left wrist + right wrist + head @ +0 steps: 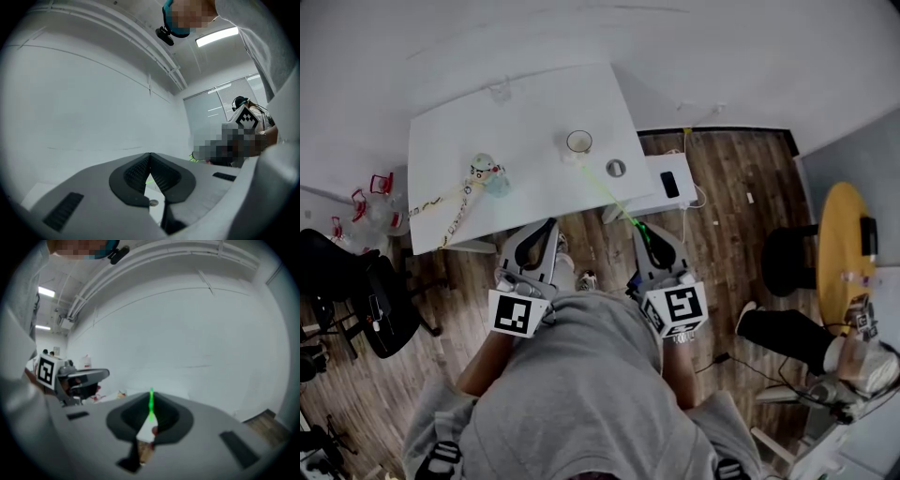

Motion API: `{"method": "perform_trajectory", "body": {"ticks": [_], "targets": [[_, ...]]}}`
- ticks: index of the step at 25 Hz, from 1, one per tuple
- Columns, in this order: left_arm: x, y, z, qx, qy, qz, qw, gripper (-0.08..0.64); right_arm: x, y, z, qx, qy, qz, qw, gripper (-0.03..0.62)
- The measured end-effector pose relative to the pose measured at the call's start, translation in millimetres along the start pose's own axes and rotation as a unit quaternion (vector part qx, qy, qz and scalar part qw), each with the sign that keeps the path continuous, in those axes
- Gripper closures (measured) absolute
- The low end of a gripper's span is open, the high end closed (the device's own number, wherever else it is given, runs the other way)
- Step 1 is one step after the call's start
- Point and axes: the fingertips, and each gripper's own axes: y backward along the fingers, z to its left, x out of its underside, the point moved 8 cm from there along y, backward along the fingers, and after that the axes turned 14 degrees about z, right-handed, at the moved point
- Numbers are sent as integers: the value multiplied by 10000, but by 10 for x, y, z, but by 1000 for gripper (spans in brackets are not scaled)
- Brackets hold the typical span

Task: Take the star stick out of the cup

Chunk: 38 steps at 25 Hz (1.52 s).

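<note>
Right gripper point(643, 232) fingers clamped on star stick point(609, 195): likely thin, light, bendy, slippery; hold near end. Cup point(578, 142) at 11 o'clock. Left gripper point(549, 227) fingers closed, empty.

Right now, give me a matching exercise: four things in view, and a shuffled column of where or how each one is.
Things:
1. green stick
2. cup
3. left tool
4. toy figure

Place or state:
A. shut, nothing between
B. on the left part of the white table, cords trailing
C. clamped in the right tool
D. upright on the table, mouth open upward

Pairs: 1-C, 2-D, 3-A, 4-B
</note>
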Motion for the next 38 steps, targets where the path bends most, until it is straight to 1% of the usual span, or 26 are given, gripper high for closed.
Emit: {"method": "perform_trajectory", "body": {"ticks": [4, 9, 14, 17, 21, 25, 30, 33, 38], "targets": [[-23, 22, 35, -61, -13, -54, 10000, 525, -26, -16, -3, -11, 9, -29, 10000, 548], [-73, 40, 121, -151, -38, -79, 9998, 525, -196, -18, -3, -33, 145, -76, 9999, 548], [-202, 31, 188, -162, -101, -212, 9996, 525, -419, -2, -50, -26, 223, -439, 9988, 548], [-307, 31, 210, -198, -117, -360, 9991, 525, -528, 31, -78, 35, 323, -581, 9978, 548], [-464, 4, 226, -246, -226, -458, 9984, 525, -671, 91, -125, 127, 401, -747, 9963, 548], [-607, 1, 260, -393, -129, -545, 9977, 525, -807, 153, -104, 185, 504, -880, 9947, 548], [-785, -49, 250, -249, -217, -588, 9977, 525, -975, 236, -123, 213, 641, -1053, 9921, 548], [-891, -39, 289, -148, -160, -609, 9979, 525, -1070, 289, -114, 224, 667, -1196, 9903, 548], [-1029, -33, 349, -119, -375, -755, 9964, 525, -1184, 323, -126, 197, 642, -1378, 9882, 548]]}}
